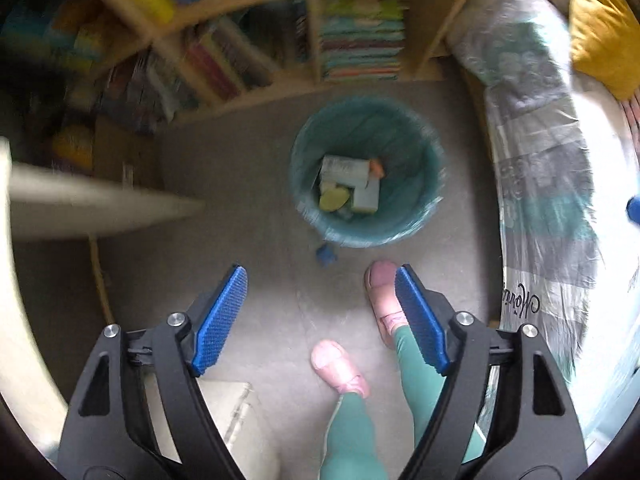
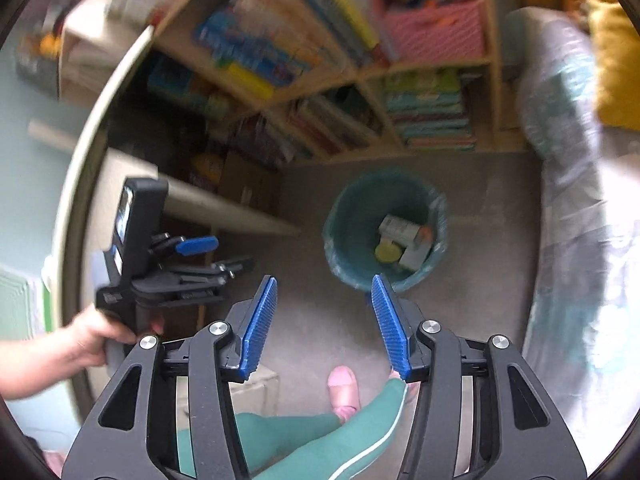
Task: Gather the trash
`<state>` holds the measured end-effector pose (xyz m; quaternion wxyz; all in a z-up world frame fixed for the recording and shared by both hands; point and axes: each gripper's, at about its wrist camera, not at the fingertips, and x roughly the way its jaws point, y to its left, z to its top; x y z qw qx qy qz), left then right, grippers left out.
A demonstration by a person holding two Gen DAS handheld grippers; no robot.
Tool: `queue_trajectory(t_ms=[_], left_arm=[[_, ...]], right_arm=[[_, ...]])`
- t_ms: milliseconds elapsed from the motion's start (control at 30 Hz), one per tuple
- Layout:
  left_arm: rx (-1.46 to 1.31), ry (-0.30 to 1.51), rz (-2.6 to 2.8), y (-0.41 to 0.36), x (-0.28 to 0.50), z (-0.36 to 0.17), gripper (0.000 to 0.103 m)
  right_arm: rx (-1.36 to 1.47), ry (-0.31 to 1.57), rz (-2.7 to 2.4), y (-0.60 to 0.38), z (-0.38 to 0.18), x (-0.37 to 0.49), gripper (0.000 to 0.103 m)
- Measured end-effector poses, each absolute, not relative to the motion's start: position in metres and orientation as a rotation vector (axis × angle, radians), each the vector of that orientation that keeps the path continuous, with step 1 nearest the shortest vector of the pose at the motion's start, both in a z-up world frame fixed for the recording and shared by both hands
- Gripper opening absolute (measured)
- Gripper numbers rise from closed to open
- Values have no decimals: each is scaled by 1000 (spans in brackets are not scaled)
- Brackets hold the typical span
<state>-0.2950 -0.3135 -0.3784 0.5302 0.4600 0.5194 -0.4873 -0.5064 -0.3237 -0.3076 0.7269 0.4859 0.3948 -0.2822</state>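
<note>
the teal bin on the floor already holds boxes and a yellow-green piece — much looks collected. a small blue scrap lies just beside the bin, left to pick. the left hand-held gripper and right hand-held gripper are both released, empty.

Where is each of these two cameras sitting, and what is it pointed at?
Left wrist: on the left gripper, looking down at the floor and teal bin; open jaws, green trouser legs, pink slippers show.
Right wrist: on the right gripper, angled down toward the bin; open jaws, the left hand holding its gripper show.
Shared: bin, bookshelf, bed.
</note>
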Motion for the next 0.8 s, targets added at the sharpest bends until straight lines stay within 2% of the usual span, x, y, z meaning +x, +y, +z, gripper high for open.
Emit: queue_trajectory(t_ms=[100, 267, 533, 800], left_arm=[[1022, 1284, -1105, -277, -265, -416, 77], [962, 1309, -1016, -221, -230, -505, 77], [833, 1378, -890, -156, -180, -686, 77], [826, 1362, -880, -131, -166, -795, 77]], right_arm=[[1010, 929, -574, -287, -358, -468, 63], [851, 1056, -505, -226, -475, -402, 63], [758, 1139, -590, -190, -677, -344, 63], [718, 1168, -694, -211, -798, -325, 63]])
